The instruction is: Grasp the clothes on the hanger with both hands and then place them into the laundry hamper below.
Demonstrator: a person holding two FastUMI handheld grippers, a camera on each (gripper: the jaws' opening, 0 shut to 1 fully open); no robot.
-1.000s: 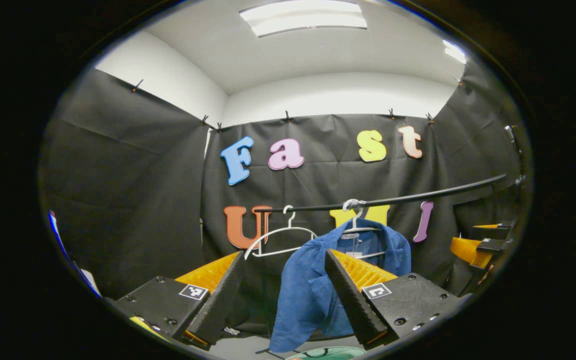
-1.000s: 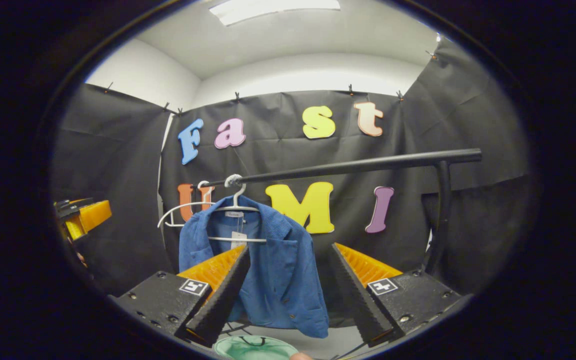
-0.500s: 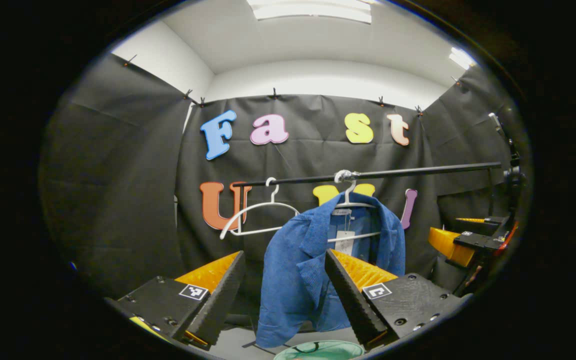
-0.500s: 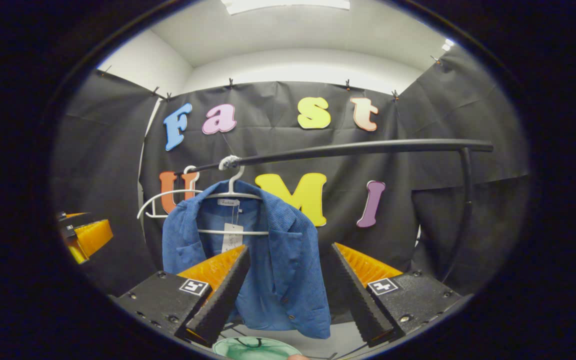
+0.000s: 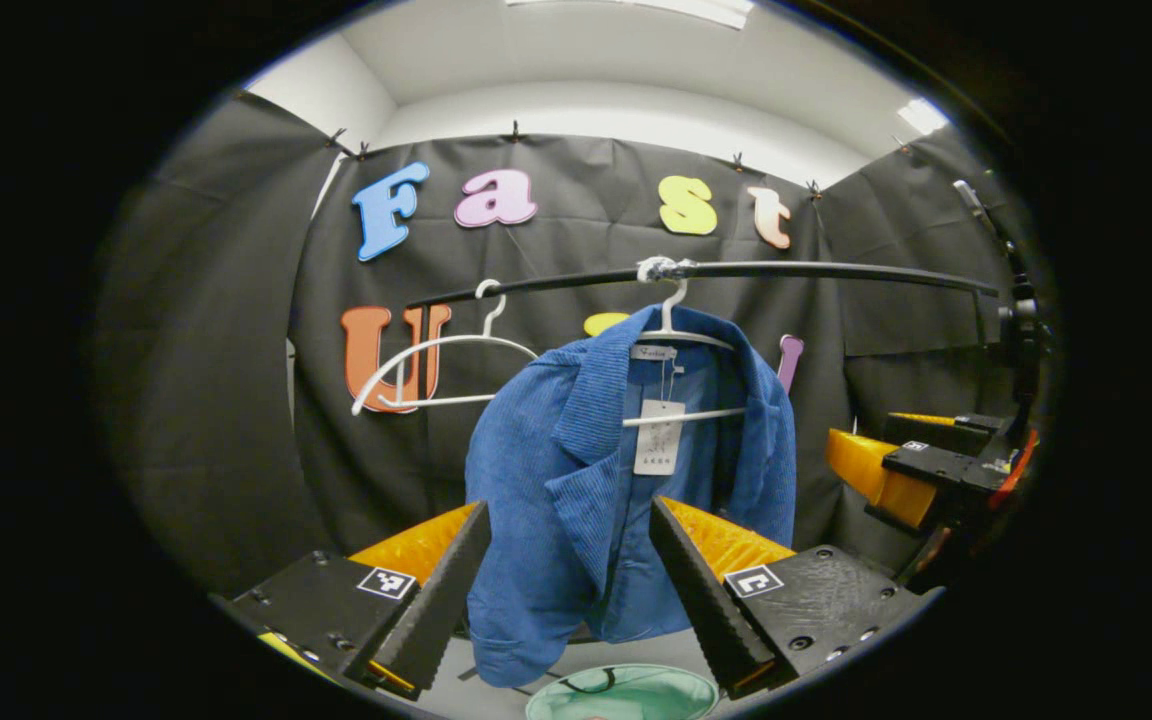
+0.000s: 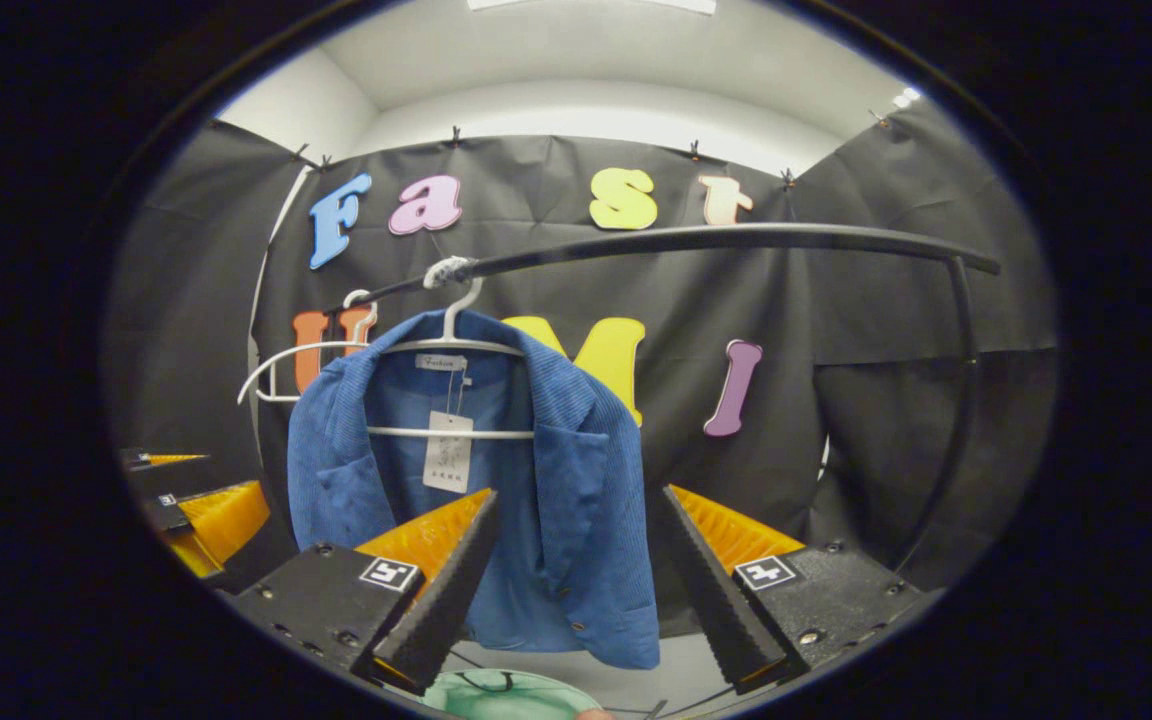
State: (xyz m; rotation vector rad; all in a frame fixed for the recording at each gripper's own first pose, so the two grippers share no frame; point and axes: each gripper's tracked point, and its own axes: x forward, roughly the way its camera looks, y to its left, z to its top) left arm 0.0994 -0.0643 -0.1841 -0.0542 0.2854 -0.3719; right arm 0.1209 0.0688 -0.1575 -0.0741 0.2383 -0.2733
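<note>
The jacket [image 5: 576, 470] hangs on a hanger [image 5: 681, 335] on the rail [image 5: 816, 270]. An empty hanger [image 5: 436, 365] hangs beside it. The hamper [image 5: 626, 692] sits below.

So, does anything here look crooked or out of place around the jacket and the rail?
The blue jacket hangs unevenly on its white hanger: in the left gripper view one front panel drops lower than the other. A second, empty hanger beside it is tilted on the black rail. Nothing looks torn or spilled.

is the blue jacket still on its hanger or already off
On. The blue jacket hangs from the white hanger hooked over the black rail; both tools are open, apart from it.
</note>
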